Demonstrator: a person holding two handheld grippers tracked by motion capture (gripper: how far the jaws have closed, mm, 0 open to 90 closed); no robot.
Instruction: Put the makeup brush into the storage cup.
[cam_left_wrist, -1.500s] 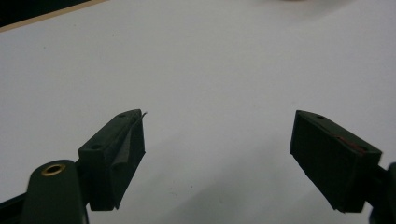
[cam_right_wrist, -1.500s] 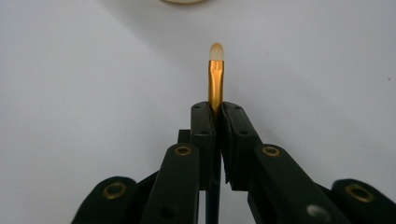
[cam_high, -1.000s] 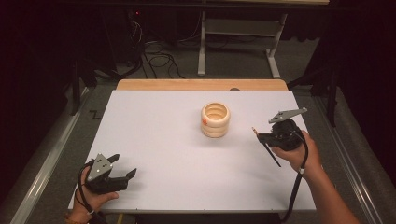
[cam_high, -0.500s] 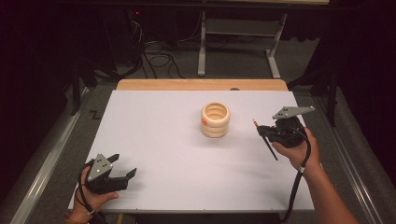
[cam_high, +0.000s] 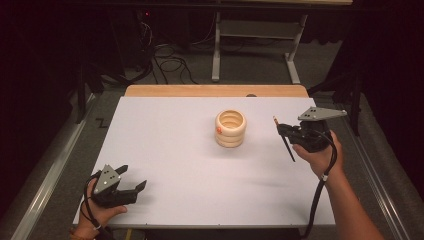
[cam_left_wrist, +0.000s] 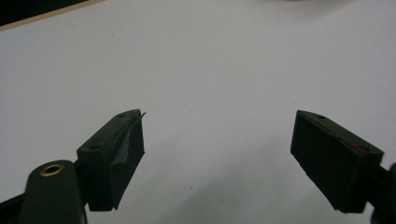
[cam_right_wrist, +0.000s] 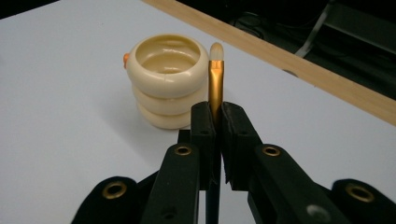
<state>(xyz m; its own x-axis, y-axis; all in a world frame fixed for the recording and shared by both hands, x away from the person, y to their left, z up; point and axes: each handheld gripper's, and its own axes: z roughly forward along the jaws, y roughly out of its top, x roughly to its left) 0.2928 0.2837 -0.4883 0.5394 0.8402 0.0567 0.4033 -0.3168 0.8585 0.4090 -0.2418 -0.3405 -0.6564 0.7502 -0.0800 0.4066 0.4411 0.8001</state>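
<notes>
A cream ribbed holder (cam_high: 230, 128), shaped like three stacked rings with an open top, stands at the middle of the white table (cam_high: 175, 150); it also appears in the right gripper view (cam_right_wrist: 167, 86). My right gripper (cam_high: 284, 130) is to its right, lifted off the table, shut on a thin brush (cam_high: 284, 140) with a black handle, gold ferrule and pale tip (cam_right_wrist: 215, 74). The tip points up toward the holder's rim. My left gripper (cam_high: 134, 179) rests at the near left corner, open, with nothing between its jaws (cam_left_wrist: 217, 154).
A wooden strip (cam_high: 215, 90) runs along the table's far edge. Beyond it are a metal table frame (cam_high: 255, 45) and cables on the floor (cam_high: 165, 55). Dark curtains close off both sides.
My right gripper has carried the brush up and a little toward the far right, raising it off the table. The left gripper has stayed put.
</notes>
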